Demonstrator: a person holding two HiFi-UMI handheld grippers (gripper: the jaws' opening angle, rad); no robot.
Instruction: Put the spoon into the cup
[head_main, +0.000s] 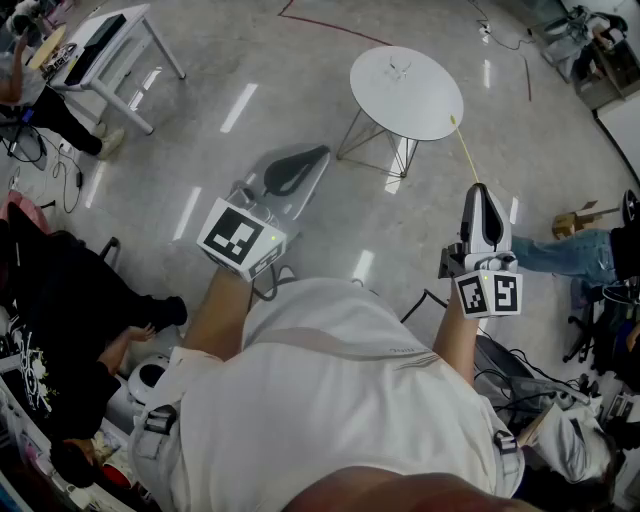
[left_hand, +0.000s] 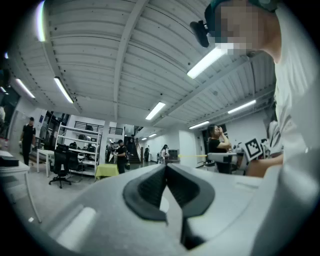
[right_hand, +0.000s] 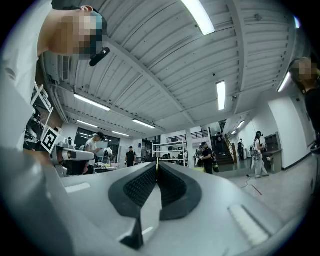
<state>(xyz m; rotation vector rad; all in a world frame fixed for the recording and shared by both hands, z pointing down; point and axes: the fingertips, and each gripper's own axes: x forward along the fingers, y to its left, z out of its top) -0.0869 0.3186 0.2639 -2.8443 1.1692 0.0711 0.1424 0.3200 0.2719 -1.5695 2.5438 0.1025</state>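
The round white table (head_main: 425, 105) stands well ahead of both jaw pairs; I cannot make out a cup on it. The left gripper (head_main: 318, 153) is closed and empty, simply out of the way, while the right gripper (head_main: 479, 190) pinches the yellow spoon (head_main: 462, 142), which juts beyond its tips, ready for carrying

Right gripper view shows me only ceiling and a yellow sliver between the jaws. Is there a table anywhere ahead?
Observer: Yes. In the head view a round white table stands on the floor beyond the right hand-held gripper.
Operator: And the sliver?
Observer: It's the spoon, a thin yellow handle pinched in the shut jaws, its far end pointing toward the table.
Operator: The other side?
Observer: The left hand-held gripper is shut with nothing between its jaws.
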